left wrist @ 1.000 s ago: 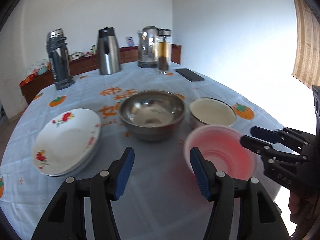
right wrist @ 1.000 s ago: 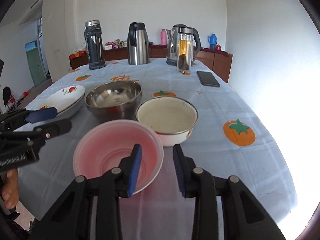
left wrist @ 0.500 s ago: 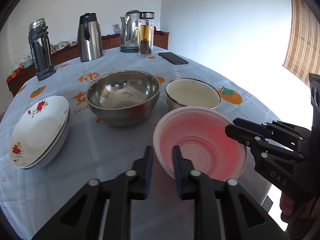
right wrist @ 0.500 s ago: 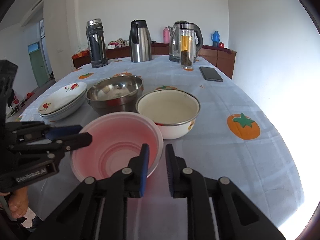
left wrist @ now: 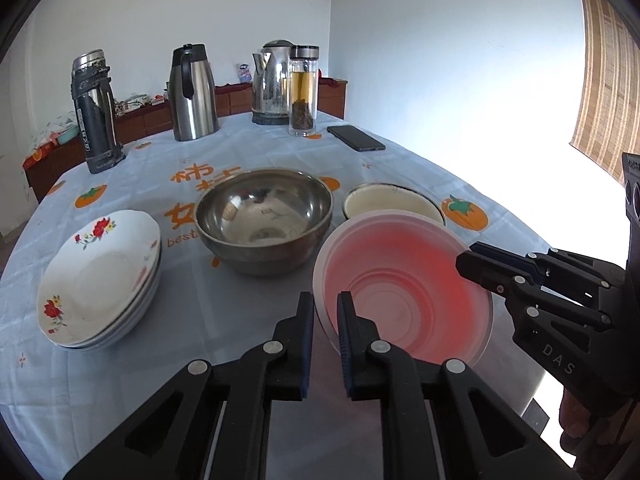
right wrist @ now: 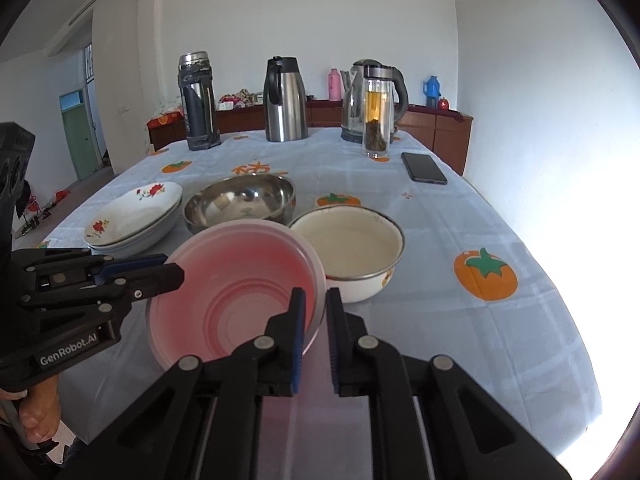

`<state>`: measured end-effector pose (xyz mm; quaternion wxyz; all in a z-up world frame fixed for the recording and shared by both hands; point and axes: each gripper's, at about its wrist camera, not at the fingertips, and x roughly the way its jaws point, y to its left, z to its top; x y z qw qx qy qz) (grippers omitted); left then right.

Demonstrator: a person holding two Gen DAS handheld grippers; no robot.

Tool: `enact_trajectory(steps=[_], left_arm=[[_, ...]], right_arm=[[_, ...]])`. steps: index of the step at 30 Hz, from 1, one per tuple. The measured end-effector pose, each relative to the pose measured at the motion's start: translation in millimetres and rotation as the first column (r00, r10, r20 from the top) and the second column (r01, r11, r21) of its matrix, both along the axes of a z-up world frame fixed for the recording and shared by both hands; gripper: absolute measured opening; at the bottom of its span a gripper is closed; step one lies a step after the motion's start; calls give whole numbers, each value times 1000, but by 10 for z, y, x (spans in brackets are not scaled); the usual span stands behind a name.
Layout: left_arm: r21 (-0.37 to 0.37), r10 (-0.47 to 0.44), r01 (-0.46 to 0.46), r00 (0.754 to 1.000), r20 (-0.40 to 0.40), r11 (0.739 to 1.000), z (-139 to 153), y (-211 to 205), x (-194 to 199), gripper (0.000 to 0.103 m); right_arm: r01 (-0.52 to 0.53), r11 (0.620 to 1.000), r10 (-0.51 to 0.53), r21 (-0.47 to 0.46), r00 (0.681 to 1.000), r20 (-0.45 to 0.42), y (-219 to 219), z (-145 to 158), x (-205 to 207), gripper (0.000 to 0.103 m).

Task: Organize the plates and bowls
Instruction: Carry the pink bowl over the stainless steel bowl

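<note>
Gripping: both grippers are pinching the pink bowl (left wrist: pixel 404 292) by its rim, one at each side
Left gripper (left wrist: pixel 322 312): jaws are closing, pads clamping the bowl's near-left rim, wall of bowl sitting between them
Right gripper (right wrist: pixel 316 308): fingers together on the bowl's right rim, thin wall pinched between the blue pads
Pink bowl place: sitting at the near edge of the table (right wrist: pixel 460 240), in front of the steel bowl (left wrist: pixel 264 220) and the cream enamel bowl (right wrist: pixel 348 248); cannot tell if it is touching the cloth or lifting off it
Pink bowl pointing: mouth is facing up and tipping a little toward the cameras; round, so no long axis showing; line between the two grips is running left-right across the table
Pink bowl vs enamel bowl: its far rim is overlapping the enamel bowl in both views; contact cannot tell
Steel bowl: standing upright, mouth up, mid-table, just beside the enamel bowl
Plates (left wrist: pixel 100 280): white flowered stack is lying left of the steel bowl, near it, apart from the pink bowl
Back of table: thermos (right wrist: pixel 198 100), steel jug (right wrist: pixel 285 98), kettle (right wrist: pixel 360 92), tea bottle (right wrist: pixel 376 114) are standing upright in a row
Phone (right wrist: pixel 424 168): lying flat, right of the tea bottle
Hand (right wrist: pixel 38 416): person's fingers are showing under the left gripper's handle
</note>
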<state>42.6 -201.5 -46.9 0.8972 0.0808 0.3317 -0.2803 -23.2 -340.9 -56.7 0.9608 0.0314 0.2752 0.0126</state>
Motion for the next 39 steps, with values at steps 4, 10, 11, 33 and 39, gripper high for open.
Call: enact_trajectory(steps=[4, 10, 11, 33, 39], left_arm=[[-5, 15, -15, 1000, 22, 1000, 91, 64, 48, 12], [-9, 43, -42, 998, 53, 999, 248, 133, 196, 12], [-11, 47, -47, 997, 60, 999, 278, 144, 224, 12], [-39, 126, -122, 986, 112, 992, 559, 255, 896, 12], [-74, 140, -133, 986, 93, 988, 528, 259, 1064, 12]], right_arm=[[-20, 1000, 20, -4, 1000, 19, 50, 96, 46, 10], [-39, 999, 40, -11, 997, 61, 115, 267, 165, 10], [-42, 999, 43, -14, 997, 70, 132, 301, 190, 10], [-66, 998, 68, -15, 992, 106, 242, 640, 966, 10], [-69, 998, 68, 13, 995, 70, 215, 586, 1127, 10]])
